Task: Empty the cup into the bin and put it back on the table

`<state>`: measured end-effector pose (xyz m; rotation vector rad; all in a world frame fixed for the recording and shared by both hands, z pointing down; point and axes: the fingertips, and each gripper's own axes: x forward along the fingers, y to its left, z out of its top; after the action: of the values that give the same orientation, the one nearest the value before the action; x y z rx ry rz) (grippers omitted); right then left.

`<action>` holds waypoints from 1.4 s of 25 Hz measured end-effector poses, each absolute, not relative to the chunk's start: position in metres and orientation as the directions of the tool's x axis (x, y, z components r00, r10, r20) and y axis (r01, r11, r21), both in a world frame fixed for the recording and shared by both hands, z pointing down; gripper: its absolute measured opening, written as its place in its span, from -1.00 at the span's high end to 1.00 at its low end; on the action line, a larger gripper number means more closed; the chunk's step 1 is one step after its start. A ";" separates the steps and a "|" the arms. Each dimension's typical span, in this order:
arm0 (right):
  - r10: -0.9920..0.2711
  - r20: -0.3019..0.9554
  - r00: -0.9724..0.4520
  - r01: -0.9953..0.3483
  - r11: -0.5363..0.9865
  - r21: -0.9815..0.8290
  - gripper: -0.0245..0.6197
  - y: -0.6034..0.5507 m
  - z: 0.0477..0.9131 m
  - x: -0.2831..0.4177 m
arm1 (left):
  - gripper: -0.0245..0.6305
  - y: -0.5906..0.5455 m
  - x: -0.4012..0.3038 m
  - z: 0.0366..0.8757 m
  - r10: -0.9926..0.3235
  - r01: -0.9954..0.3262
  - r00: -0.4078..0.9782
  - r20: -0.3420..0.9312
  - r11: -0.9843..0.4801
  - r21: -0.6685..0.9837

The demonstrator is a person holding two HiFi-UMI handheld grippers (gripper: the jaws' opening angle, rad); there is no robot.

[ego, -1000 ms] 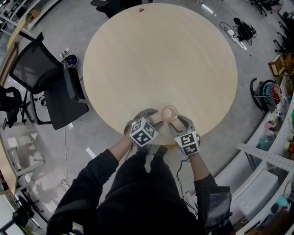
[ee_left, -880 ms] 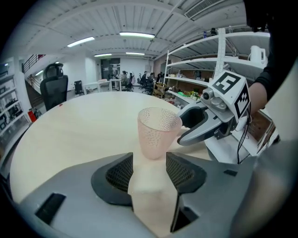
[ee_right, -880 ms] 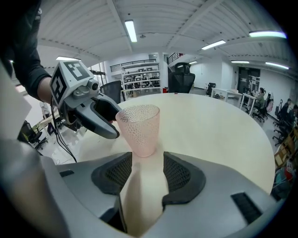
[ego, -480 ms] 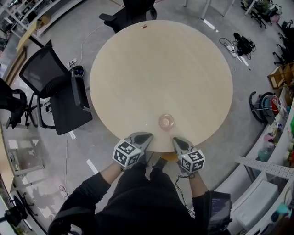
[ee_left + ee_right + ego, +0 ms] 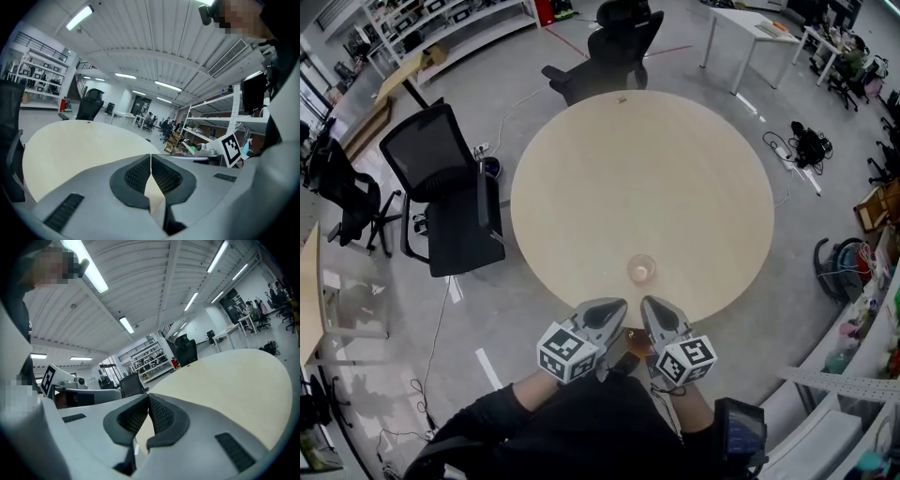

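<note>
— Concrete floor (image 5: 825, 169) is spreading out on every side of the round bench (image 5: 637, 178), and shelving (image 5: 441, 28) is standing well beyond the bench's far-left side. What's sitting on the bench?

— Only the cup (image 5: 641, 270), a clear one. It's standing upright on the bench, close to the edge nearest the person (image 5: 581, 431). A small dark thing (image 5: 622, 98) is lying at the bench's far edge, but I'm not making out what it is.

— And the grippers?

— Both are hovering over the bench's near edge, on the person's side of the cup and not touching it. The left gripper (image 5: 617, 306) is pointing in toward the bench from the near left, and the right gripper (image 5: 650, 304) from the near right, with their tips close together.

— Are they gripping anything?

— No. The left gripper's jaws have just been closing and are now meeting tip to tip, with nothing between them and only the pale bench top showing beyond. The right gripper's jaws have just been closing too, and they are clenched on nothing.

— Anything else around?

— A black office chair (image 5: 450, 202) is standing just beside the bench's left side, and a second chair (image 5: 614, 42) is standing past the bench's far edge.
</note>
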<state>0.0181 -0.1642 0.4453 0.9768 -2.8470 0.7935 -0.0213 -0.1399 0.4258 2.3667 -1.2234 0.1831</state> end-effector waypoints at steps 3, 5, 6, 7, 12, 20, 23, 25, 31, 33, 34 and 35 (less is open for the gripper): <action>-0.575 0.167 -0.801 -0.585 0.691 -0.425 0.88 -0.164 0.430 0.012 | 0.85 -0.134 -0.031 0.418 -0.764 -0.816 0.565 0.311 -0.464 0.344; -0.584 0.153 -0.797 -0.590 0.699 -0.404 0.88 -0.163 0.420 0.007 | 0.86 -0.131 -0.038 0.413 -0.778 -0.824 0.551 0.303 -0.450 0.344; -0.589 0.141 -0.796 -0.591 0.704 -0.395 0.88 -0.162 0.415 0.005 | 0.85 -0.130 -0.041 0.410 -0.783 -0.827 0.546 0.297 -0.446 0.342; -0.592 0.129 -0.795 -0.591 0.710 -0.383 0.88 -0.161 0.408 0.002 | 0.85 -0.130 -0.044 0.405 -0.789 -0.829 0.542 0.290 -0.446 0.337; -0.614 0.071 -0.786 -0.603 0.737 -0.305 0.88 -0.155 0.367 -0.021 | 0.85 -0.135 -0.068 0.370 -0.812 -0.830 0.538 0.227 -0.464 0.308; -0.696 0.054 -0.716 -0.687 0.689 -0.231 0.88 -0.130 0.331 -0.060 | 0.85 -0.114 -0.111 0.338 -0.779 -0.775 0.612 0.136 -0.557 0.297; -0.736 0.053 -0.675 -0.729 0.654 -0.203 0.88 -0.119 0.324 -0.075 | 0.85 -0.104 -0.143 0.340 -0.769 -0.764 0.626 0.131 -0.571 0.301; -0.765 0.051 -0.642 -0.759 0.624 -0.188 0.88 -0.111 0.320 -0.082 | 0.85 -0.098 -0.160 0.341 -0.758 -0.751 0.640 0.126 -0.583 0.310; -0.823 0.058 -0.565 -0.816 0.547 -0.187 0.88 -0.080 0.320 -0.095 | 0.85 -0.077 -0.171 0.343 -0.689 -0.683 0.716 0.116 -0.657 0.319; -0.833 0.068 -0.549 -0.828 0.530 -0.183 0.88 -0.067 0.321 -0.096 | 0.85 -0.072 -0.169 0.343 -0.669 -0.662 0.736 0.110 -0.675 0.326; -0.837 0.074 -0.542 -0.833 0.524 -0.177 0.88 -0.062 0.321 -0.095 | 0.85 -0.069 -0.167 0.341 -0.662 -0.653 0.743 0.104 -0.681 0.330; -0.841 0.076 -0.536 -0.838 0.519 -0.171 0.88 -0.058 0.319 -0.093 | 0.85 -0.066 -0.165 0.338 -0.657 -0.646 0.748 0.097 -0.688 0.330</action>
<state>-0.0935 -0.0582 0.3185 1.5206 -2.7516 0.2961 -0.1651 -0.0656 0.3381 2.6046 -1.0054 -0.0412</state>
